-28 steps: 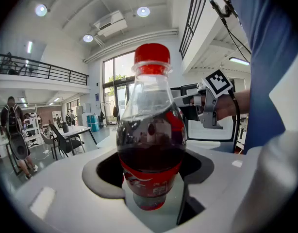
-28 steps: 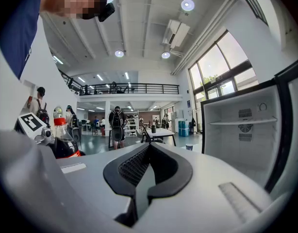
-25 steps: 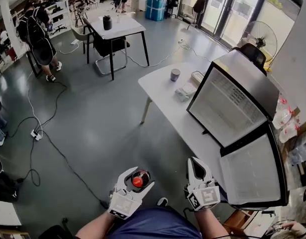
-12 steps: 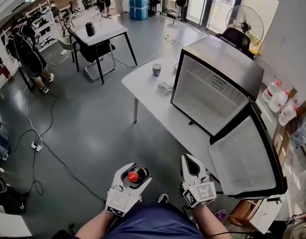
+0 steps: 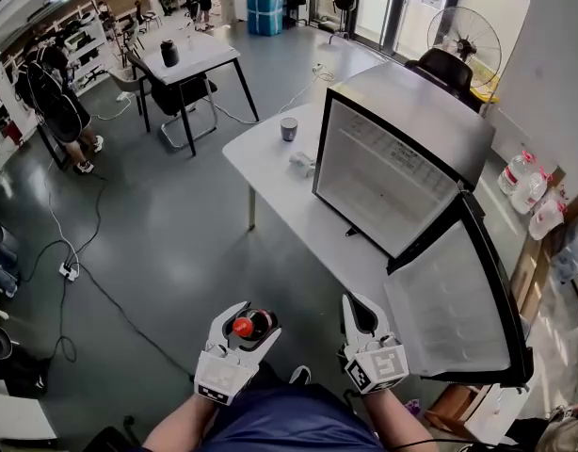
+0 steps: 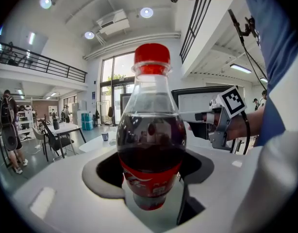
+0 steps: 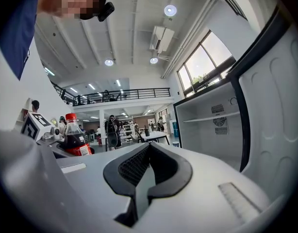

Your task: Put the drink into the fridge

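The drink is a cola bottle with a red cap and red label, held upright in my left gripper, which is shut on its lower body. The left gripper view shows the bottle filling the centre between the dark pads. My right gripper is beside it, shut and empty; in its own view the jaws meet, with the bottle off to the left. The small fridge stands on a white table ahead, its door swung open to the right. Its white shelved inside is bare.
A cup and a crumpled cloth lie on the table left of the fridge. A fan and an office chair stand behind it, water bottles at right. Cables cross the grey floor; a second table and a person are farther off.
The fridge and table have shifted left and grown nearer in the head view. The left gripper with the bottle has drifted a little left; both grippers keep the same state.
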